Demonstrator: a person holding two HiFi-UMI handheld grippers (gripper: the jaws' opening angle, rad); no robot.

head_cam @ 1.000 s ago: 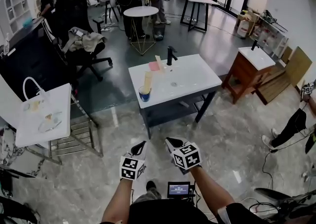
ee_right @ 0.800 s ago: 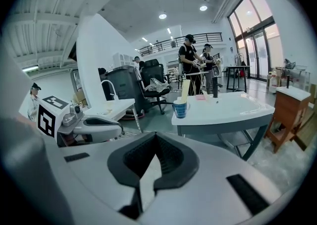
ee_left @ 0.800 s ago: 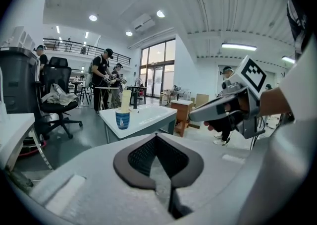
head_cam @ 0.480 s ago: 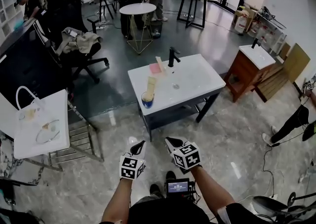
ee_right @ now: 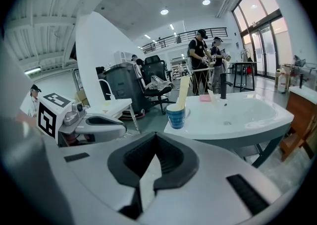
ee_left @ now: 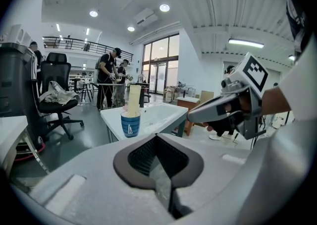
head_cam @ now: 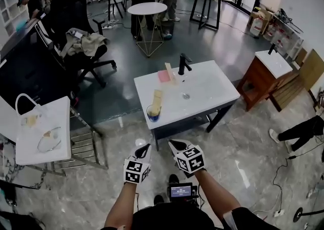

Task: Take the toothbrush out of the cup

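A blue cup stands at the front left corner of the white sink table. A cream, flat toothbrush pack sticks up out of it. The cup and toothbrush pack lie well ahead in the left gripper view, and the cup and pack also show in the right gripper view. My left gripper and right gripper are side by side over the floor, short of the table. Both are shut and hold nothing.
A black faucet, a pink item and another cream pack sit on the sink table. A white side table and metal rack stand left, a wooden sink cabinet right. People stand by a round table beyond.
The sink table and cup have drawn nearer and lower in the head view as I walk toward them. Both grippers keep their place before me and stay shut.
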